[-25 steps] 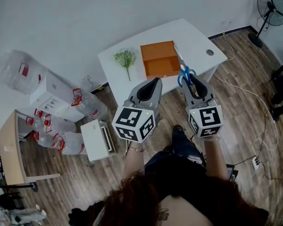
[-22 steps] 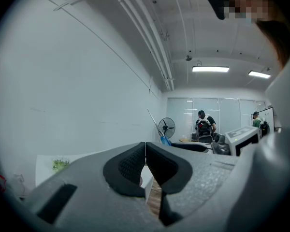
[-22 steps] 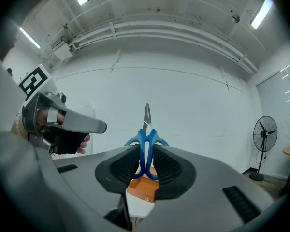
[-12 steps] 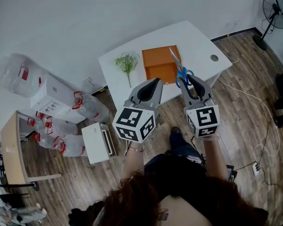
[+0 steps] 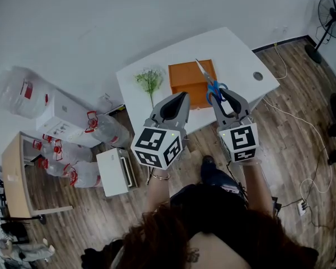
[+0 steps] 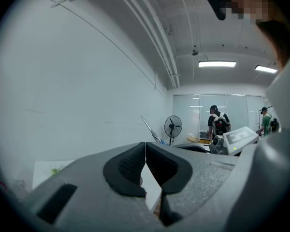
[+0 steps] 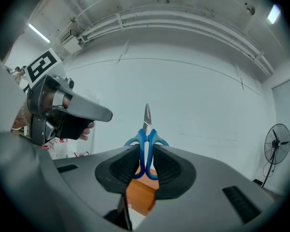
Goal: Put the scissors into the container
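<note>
Blue-handled scissors [image 5: 213, 86] [image 7: 146, 140] are held upright in my right gripper [image 5: 227, 101] [image 7: 146, 164], which is shut on their handles, blades pointing up and away. They hang high above the orange container [image 5: 191, 78], an open box on the white table [image 5: 235, 52]; in the right gripper view a corner of the orange container [image 7: 140, 197] shows below the jaws. My left gripper [image 5: 171, 108] [image 6: 145, 170] is shut with nothing in it, raised beside the right one, left of the scissors.
A green plant sprig [image 5: 149, 78] lies on the table left of the container. Clear water bottles [image 5: 22, 91] and white boxes [image 5: 116, 170] sit on the wooden floor at the left. A standing fan [image 5: 333, 10] is at the far right.
The right gripper and scissors have drifted slightly left and away, so the blades now lie over the container's right part. The left gripper has barely moved.
</note>
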### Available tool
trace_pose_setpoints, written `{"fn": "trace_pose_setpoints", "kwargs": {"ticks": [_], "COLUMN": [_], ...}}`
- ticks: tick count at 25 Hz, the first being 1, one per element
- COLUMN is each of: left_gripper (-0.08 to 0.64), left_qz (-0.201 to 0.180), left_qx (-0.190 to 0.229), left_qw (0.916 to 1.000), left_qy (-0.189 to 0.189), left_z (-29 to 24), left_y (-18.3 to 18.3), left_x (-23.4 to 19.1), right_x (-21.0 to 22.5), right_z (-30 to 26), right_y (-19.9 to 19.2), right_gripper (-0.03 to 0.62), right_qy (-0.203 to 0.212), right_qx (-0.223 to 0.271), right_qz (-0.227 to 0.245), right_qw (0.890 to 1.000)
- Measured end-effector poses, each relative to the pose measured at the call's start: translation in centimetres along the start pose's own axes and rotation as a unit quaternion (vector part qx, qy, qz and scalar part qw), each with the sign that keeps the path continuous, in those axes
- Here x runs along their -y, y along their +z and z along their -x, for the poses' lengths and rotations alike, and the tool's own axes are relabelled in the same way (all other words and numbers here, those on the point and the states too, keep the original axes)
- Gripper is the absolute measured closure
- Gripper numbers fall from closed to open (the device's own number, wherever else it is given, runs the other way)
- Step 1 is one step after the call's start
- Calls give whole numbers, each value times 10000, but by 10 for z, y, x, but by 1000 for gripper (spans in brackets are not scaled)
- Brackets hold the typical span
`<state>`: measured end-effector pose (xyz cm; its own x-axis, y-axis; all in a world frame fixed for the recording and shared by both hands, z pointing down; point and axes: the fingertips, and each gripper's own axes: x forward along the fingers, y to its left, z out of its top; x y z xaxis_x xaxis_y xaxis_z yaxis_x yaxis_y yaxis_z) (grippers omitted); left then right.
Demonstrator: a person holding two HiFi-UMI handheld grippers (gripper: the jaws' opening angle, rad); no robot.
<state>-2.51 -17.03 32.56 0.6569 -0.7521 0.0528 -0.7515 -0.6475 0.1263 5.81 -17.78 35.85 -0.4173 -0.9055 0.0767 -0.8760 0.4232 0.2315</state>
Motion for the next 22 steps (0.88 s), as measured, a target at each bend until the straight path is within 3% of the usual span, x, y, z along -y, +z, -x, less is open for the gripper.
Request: {"fn": "trace_pose_setpoints", "kwargs": {"ticks": [12, 22], "left_gripper": [543, 543], "left_qz": [58, 133], "left_qx": [-57, -29], "left_qw": [9995, 9975], "left_qy": [296, 688], "left_z": [-42, -70], "left_y": [2, 1], "left_x": [-27, -50], "right_x": [14, 18], "right_z": [-48, -80], "right_y": [-28, -68], "right_gripper": [512, 512], "right_qy": [638, 1264], "right_qx": [-368, -731], "right_qz": [617, 1328], "right_qw": [9954, 9803]}}
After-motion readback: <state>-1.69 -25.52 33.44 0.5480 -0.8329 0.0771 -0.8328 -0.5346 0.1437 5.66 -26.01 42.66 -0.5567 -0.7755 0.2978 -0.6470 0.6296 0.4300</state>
